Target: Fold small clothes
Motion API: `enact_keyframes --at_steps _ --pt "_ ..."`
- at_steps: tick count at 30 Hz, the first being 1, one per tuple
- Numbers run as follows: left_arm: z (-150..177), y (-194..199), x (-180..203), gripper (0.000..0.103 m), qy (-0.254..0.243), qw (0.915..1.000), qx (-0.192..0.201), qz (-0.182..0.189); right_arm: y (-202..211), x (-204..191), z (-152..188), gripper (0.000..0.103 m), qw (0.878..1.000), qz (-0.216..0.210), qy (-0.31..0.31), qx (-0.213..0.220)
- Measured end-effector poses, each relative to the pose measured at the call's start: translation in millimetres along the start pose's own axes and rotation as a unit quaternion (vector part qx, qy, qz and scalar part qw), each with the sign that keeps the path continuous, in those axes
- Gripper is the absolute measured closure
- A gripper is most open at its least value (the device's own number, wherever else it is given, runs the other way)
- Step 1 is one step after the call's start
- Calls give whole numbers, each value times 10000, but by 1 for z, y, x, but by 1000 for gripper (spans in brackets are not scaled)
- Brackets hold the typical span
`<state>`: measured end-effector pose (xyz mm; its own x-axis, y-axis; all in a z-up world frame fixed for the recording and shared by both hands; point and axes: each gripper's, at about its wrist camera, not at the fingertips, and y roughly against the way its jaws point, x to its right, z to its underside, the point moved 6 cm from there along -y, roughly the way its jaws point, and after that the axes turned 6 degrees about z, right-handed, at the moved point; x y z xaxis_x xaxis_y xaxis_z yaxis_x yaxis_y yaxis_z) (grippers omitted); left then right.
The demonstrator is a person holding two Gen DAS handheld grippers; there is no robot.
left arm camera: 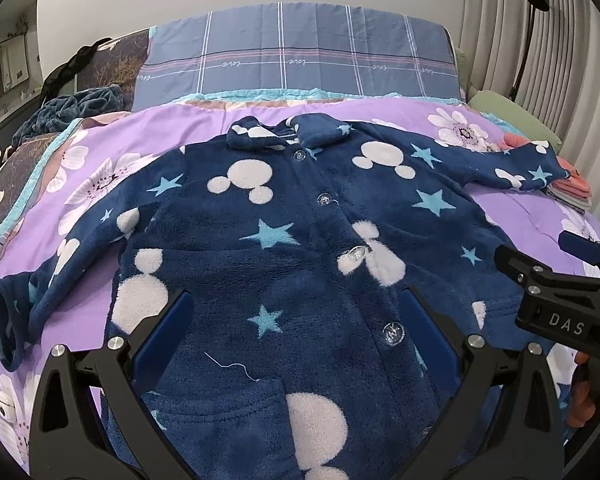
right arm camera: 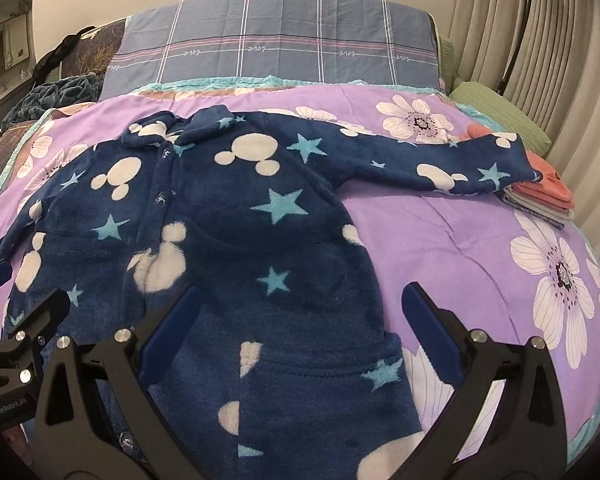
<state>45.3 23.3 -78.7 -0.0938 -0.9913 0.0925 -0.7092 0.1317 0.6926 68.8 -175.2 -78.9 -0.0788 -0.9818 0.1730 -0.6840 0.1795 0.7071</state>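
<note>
Spread flat, front side up, a navy fleece jacket (left arm camera: 300, 240) with white mouse-head shapes and light blue stars lies across the middle of a purple flowered quilt (left arm camera: 512, 208) on a bed, its collar toward the head edge and its hem toward the near edge. Its row of clear buttons (left arm camera: 324, 199) runs down the front, fastened as far as can be seen. One sleeve (right arm camera: 440, 164) stretches out toward the right edge of the quilt, its cuff resting on a small stack of folded clothes (right arm camera: 540, 198) in coral and grey near that edge; the other sleeve (left arm camera: 28, 292) bends down along the left edge, cuff open toward the near side. The left gripper (left arm camera: 296, 320) hovers above the lower front of the jacket near the near edge, its blue-padded jaws spread wide with nothing between them but the fabric below; whether they touch the fleece cannot be told. The right gripper (right arm camera: 300, 316) sits just beside it over the jacket's right side, jaws likewise wide apart and gripping nothing, one finger over the fleece and the other over bare quilt. At the head edge a blue plaid pillow (left arm camera: 296, 52) stands against the wall, with a green cushion (right arm camera: 500, 114) at the far right corner and a crumpled dark blanket (left arm camera: 68, 110) at the far left corner.
</note>
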Motion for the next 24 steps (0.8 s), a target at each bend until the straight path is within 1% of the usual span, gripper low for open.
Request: enact_keyframes --at_steps 6,16,21,24 --pt "0 -2 -3 1 74 10000 -23 18 -3 -2 0 2 10000 -30 -13 -61" --pt "0 -3 -8 1 196 9998 -28 96 -3 -6 -1 2 9999 -100 36 -30" --pt "-1 -1 -10 1 349 9992 -7 194 1 -9 -2 2 9999 -96 110 67" --pt "-1 0 -11 1 318 9994 24 143 2 -9 -3 2 9999 -83 90 117"
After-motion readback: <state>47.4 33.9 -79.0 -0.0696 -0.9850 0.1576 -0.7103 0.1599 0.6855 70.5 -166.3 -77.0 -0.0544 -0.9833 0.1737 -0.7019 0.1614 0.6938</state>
